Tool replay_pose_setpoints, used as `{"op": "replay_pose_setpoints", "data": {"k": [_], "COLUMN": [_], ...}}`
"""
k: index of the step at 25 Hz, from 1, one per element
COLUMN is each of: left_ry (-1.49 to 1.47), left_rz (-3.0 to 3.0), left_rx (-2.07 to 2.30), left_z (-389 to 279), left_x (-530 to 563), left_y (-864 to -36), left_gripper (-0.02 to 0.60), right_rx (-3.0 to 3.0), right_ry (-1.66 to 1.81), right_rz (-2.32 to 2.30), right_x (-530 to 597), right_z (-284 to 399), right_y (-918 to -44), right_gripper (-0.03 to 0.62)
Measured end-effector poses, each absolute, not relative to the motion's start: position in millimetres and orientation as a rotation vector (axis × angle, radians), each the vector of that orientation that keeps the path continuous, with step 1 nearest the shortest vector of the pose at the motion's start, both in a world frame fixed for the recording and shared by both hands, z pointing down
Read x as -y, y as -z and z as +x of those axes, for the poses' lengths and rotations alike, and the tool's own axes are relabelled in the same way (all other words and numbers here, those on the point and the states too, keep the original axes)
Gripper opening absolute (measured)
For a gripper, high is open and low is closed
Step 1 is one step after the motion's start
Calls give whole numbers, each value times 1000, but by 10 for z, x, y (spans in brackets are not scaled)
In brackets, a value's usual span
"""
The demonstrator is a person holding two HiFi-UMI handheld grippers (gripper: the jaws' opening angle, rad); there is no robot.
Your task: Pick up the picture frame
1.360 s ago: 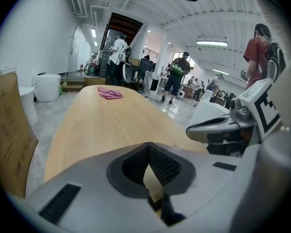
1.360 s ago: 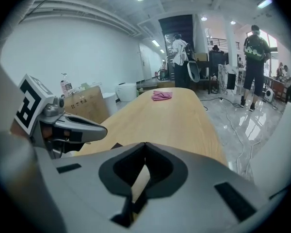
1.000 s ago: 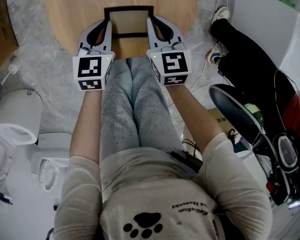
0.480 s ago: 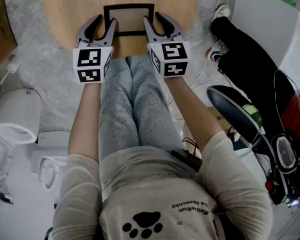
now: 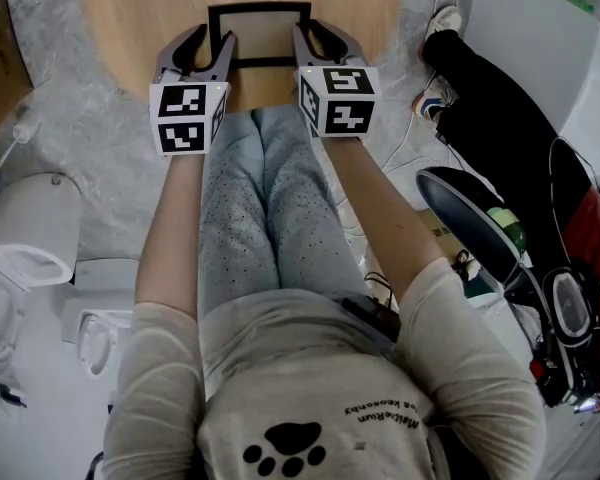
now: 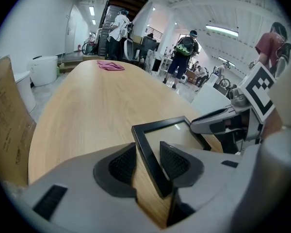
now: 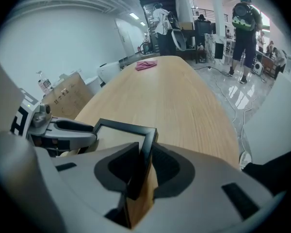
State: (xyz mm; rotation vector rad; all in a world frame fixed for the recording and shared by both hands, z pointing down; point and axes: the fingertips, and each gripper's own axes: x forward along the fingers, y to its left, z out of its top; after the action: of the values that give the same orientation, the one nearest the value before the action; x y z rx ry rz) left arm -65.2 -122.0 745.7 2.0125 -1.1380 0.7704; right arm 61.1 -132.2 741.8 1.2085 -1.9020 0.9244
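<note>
Black-railed rectangular picture frame (image 5: 260, 34) flat on pale wood table (image 5: 120, 18); left gripper (image 5: 212, 36) just widening, right gripper (image 5: 315, 33) just narrowing, each astride side rail, unclamped.

1. The picture frame (image 5: 260, 34) lay on the wooden table (image 5: 120, 18), between the two claws.
2. The left claw (image 5: 212, 38) straddled the frame's left side. Its jaws stood apart and had just been opening wider.
3. The right claw (image 5: 315, 34) straddled the frame's right side. Its jaws stood apart but had just been closing in.
4. The person's grey trouser legs (image 5: 265, 188) lay directly behind both claws.
</note>
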Motion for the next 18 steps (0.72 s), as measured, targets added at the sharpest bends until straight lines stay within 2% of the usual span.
{"op": "replay_pose_setpoints", "data": {"k": [2, 18], "left_ry": [-770, -827], "left_rz": [2005, 1906], "left_rx": [1138, 1088], "left_z": [-644, -694], "left_x": [1204, 424], "left_y": [-7461, -7511], "left_gripper": [143, 143], "right_rx": [1895, 1831], "right_ry": [-915, -919], "right_rz": [1209, 1096], "right_x": [1314, 616], "right_z": [606, 546], "right_y": [-7422, -7458], "right_gripper": [87, 83]}}
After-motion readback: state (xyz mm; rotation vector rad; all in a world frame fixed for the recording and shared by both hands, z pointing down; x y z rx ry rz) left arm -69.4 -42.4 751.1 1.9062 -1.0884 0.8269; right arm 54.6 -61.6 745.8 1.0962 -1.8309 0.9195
